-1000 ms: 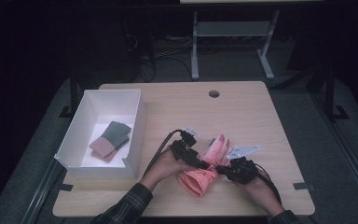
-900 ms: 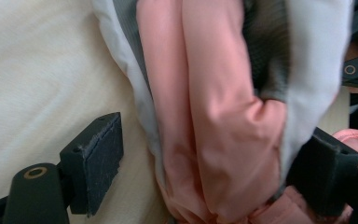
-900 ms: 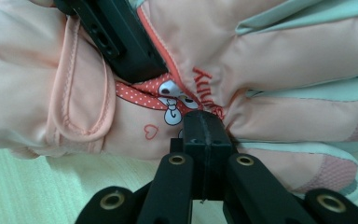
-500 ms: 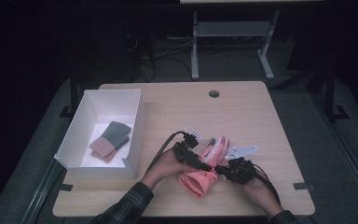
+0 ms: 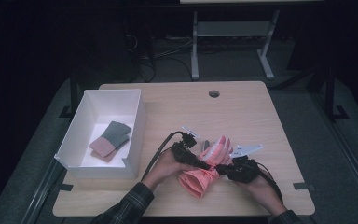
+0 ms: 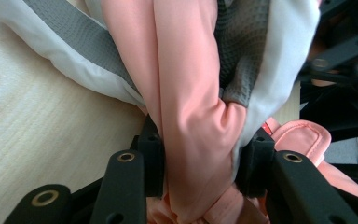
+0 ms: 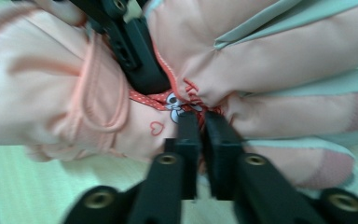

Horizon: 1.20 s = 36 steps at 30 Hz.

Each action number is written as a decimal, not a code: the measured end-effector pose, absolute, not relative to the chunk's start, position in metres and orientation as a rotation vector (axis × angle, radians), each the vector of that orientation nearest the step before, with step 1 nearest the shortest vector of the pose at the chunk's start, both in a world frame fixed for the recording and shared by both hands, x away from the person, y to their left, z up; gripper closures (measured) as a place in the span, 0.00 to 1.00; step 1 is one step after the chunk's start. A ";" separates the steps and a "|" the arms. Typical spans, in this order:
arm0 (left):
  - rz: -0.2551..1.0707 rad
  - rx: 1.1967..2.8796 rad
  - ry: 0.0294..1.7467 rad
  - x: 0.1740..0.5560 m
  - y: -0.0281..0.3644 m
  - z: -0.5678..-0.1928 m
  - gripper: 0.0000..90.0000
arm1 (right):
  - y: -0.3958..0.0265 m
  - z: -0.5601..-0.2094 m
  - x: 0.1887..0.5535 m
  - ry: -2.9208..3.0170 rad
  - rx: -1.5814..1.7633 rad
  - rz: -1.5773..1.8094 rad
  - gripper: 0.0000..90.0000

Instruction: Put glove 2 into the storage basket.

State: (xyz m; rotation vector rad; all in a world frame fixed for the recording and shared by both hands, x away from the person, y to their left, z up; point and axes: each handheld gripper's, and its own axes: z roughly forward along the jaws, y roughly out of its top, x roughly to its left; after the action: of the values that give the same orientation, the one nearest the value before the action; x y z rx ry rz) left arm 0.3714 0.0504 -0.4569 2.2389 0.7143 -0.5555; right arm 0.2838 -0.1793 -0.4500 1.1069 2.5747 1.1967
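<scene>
Gripping with my left gripper [image 6: 200, 154], whose jaws have just been closing, I pinch the pink glove [image 5: 204, 173] at the table's [image 5: 242, 112] near edge. My right gripper [image 7: 204, 126] nips the glove's fabric, its jaws nearly together and just easing apart.

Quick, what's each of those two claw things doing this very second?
Left gripper: jaws just closing, pressed on the bunched pink glove.
Right gripper: jaws nearly together at the glove's edge, just easing apart; whether it pinches fabric cannot be told.

The left gripper [image 5: 208, 165] and right gripper [image 5: 220, 170] are hiding the glove's [image 5: 205, 169] middle, fingertip detail blurring.
</scene>
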 end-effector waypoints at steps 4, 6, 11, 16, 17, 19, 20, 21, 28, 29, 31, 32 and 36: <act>-0.511 2.234 0.709 0.368 0.050 -0.446 0.68 | -0.191 -0.437 0.276 2.549 1.103 1.275 0.73; -0.493 2.230 0.709 0.367 0.051 -0.442 0.68 | -0.197 -0.434 0.274 2.532 1.100 1.304 0.67; -0.470 2.203 0.745 0.367 0.056 -0.435 0.68 | -0.211 -0.432 0.271 2.510 1.120 1.312 0.50; -0.438 2.206 0.759 0.369 0.066 -0.424 0.68 | -0.223 -0.434 0.272 2.469 1.143 1.298 0.31; -0.438 2.206 0.759 0.369 0.066 -0.424 0.68 | -0.223 -0.434 0.272 2.469 1.143 1.298 0.31; -0.428 2.202 0.780 0.370 0.069 -0.419 0.68 | -0.227 -0.434 0.273 2.451 1.165 1.283 0.26; -0.415 2.202 0.793 0.370 0.073 -0.413 0.68 | -0.229 -0.436 0.273 2.439 1.183 1.266 0.20; -0.415 2.202 0.793 0.370 0.073 -0.413 0.68 | -0.229 -0.436 0.273 2.439 1.183 1.266 0.20; -0.368 2.196 0.818 0.372 0.091 -0.377 0.68 | -0.231 -0.441 0.277 2.400 1.197 1.220 0.15; -0.368 2.196 0.818 0.372 0.091 -0.377 0.68 | -0.231 -0.441 0.277 2.400 1.197 1.220 0.15; -0.362 2.192 0.820 0.373 0.096 -0.366 0.68 | -0.229 -0.442 0.277 2.398 1.206 1.208 0.14; -0.349 2.192 0.824 0.373 0.099 -0.360 0.68 | -0.229 -0.442 0.277 2.396 1.202 1.204 0.13; -0.295 2.203 0.828 0.375 0.113 -0.336 0.68 | -0.228 -0.443 0.278 2.387 1.187 1.194 0.11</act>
State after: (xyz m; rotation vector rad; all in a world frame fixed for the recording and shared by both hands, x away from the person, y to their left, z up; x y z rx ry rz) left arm 0.3748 0.1130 -0.3362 2.2030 0.8280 -0.2955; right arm 0.2777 -0.2284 -0.4430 1.1869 2.3873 1.1936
